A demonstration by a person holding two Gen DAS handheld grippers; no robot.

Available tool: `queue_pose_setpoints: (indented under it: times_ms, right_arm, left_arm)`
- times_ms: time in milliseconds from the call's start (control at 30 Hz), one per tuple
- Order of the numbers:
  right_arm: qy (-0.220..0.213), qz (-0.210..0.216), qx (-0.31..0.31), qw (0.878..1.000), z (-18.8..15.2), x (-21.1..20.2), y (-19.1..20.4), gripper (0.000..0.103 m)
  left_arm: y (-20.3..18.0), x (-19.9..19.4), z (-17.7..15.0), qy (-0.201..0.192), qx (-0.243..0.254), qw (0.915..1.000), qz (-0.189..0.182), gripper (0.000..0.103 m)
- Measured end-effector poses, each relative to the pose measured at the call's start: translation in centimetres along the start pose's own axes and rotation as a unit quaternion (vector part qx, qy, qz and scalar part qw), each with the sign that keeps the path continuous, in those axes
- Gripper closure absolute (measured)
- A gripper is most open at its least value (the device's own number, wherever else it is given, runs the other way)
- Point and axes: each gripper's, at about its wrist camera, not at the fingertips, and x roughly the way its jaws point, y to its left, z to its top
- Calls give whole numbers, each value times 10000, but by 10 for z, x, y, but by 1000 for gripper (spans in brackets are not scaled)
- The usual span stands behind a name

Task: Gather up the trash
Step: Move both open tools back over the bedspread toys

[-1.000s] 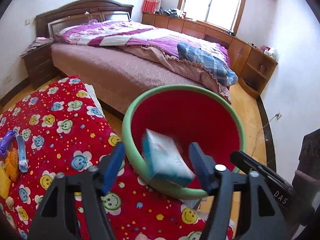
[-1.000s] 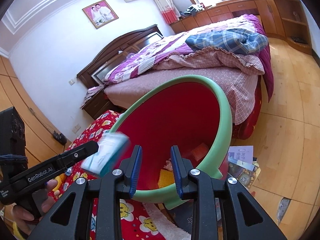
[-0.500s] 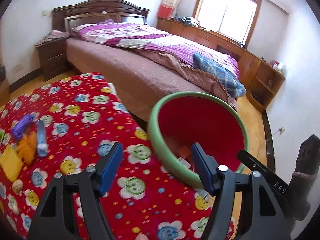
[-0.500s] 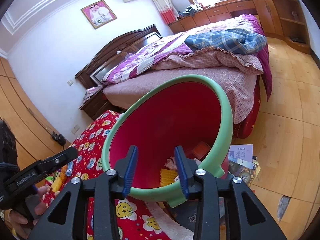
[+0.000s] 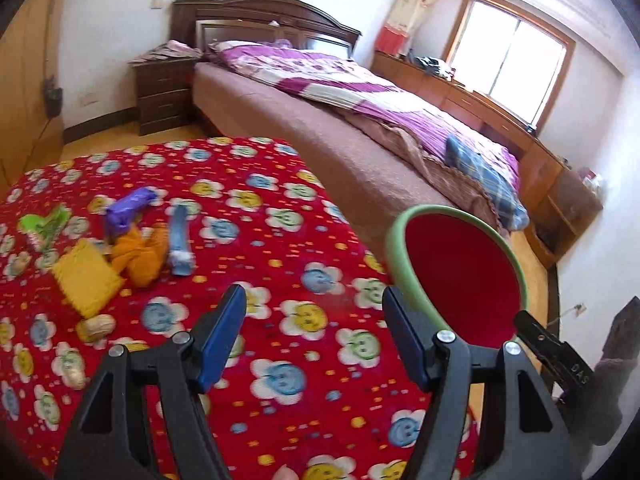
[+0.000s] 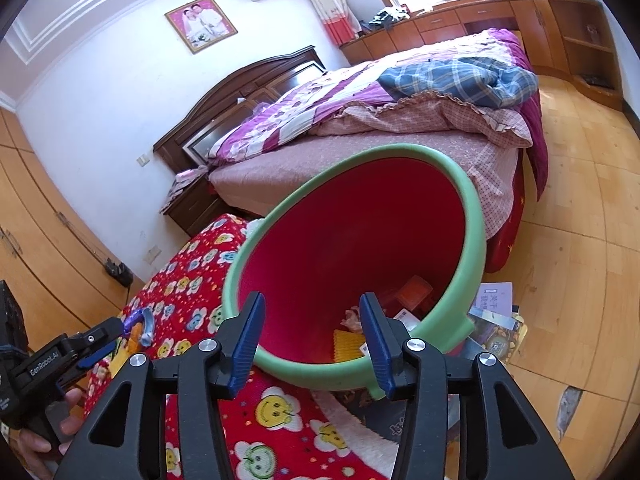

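Red quilt (image 5: pixel 304 240) edge meets bin (image 6: pixel 472 240); both claws (image 5: pixel 314 340) (image 6: pixel 312 340) released, right just widening.

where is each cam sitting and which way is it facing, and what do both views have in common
Left wrist: rides on the left claw, angled down over the red smiley blanket toward the wrappers and the bed; its own open, empty claw shows, plus the right claw's tip at the lower right.
Right wrist: rides on the right claw, looking down into the red bin with trash at its bottom; its claw stands open astride the near rim, jaws having just been opening; the left claw and a hand show lower left.
Shared: bin, blanket, bed, window wall.
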Motion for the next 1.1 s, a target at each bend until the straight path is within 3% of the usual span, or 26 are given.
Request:
queue_pose_setpoints:
  times_ms: [233,367,667,900,1100]
  right_arm:
    - [7,59,-185,9998,-3,-2,20,51]
    - [42,67,-208,9998,-6,0,30,39]
    - [223,52,-346,9991,-12,9,50,39]
    - [304,-55,-355,9989,-18,12,59,39]
    - [375,-123,-410,9984,-21,15,65,39]
  left_arm:
    - [37,-20,-1,-149,-291,9991,254,33]
    - [62,-28,-2,-214,-545,9974,422,33]
    - [125,-43,3,-331,-819,9897,1127,33]
    - [171,-42,6,-242,-955,9838,1498,33]
    - [195,-22,7,58,-1085,9816,1571,31]
